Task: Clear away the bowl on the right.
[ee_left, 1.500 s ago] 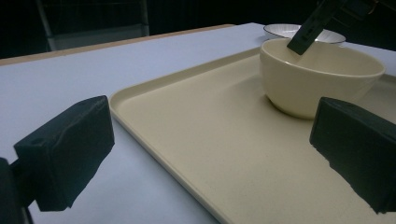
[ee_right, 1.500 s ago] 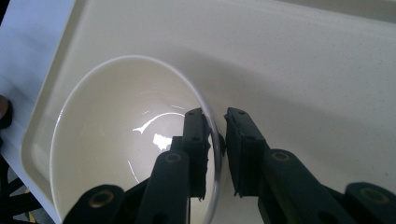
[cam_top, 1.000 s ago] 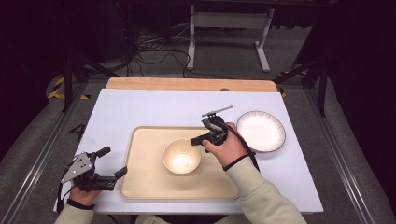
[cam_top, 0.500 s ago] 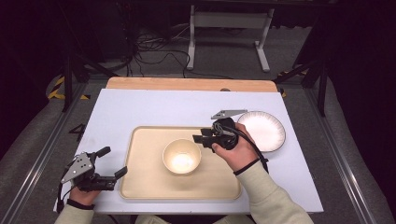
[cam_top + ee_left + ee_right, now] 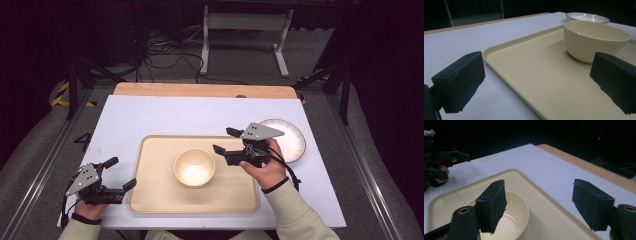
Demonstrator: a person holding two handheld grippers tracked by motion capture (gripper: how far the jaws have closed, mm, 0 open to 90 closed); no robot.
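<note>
One white table (image 5: pixel 165 115) carried everything, with a strip of bare wood along its far edge. On it lay a cream tray (image 5: pixel 155 185), rectangular with rounded corners, set toward the person's side. A cream bowl (image 5: pixel 194 167) stood upright near the middle of that tray, with nothing inside it. A white plate (image 5: pixel 292 140) with a ribbed rim rested on the table just past the tray's right edge, partly hidden by the right gripper's grey plate.

The right gripper (image 5: pixel 223 141) hung above the tray's right part, just beside the bowl, its jaws spread wide and clasping nothing. In the right gripper view the bowl (image 5: pixel 510 220) sat below and behind the left-hand jaw. The left gripper (image 5: pixel 120 173) sat low at the tray's near left corner, jaws likewise parted and bare; its own view showed the tray (image 5: pixel 531 82) between them.
</note>
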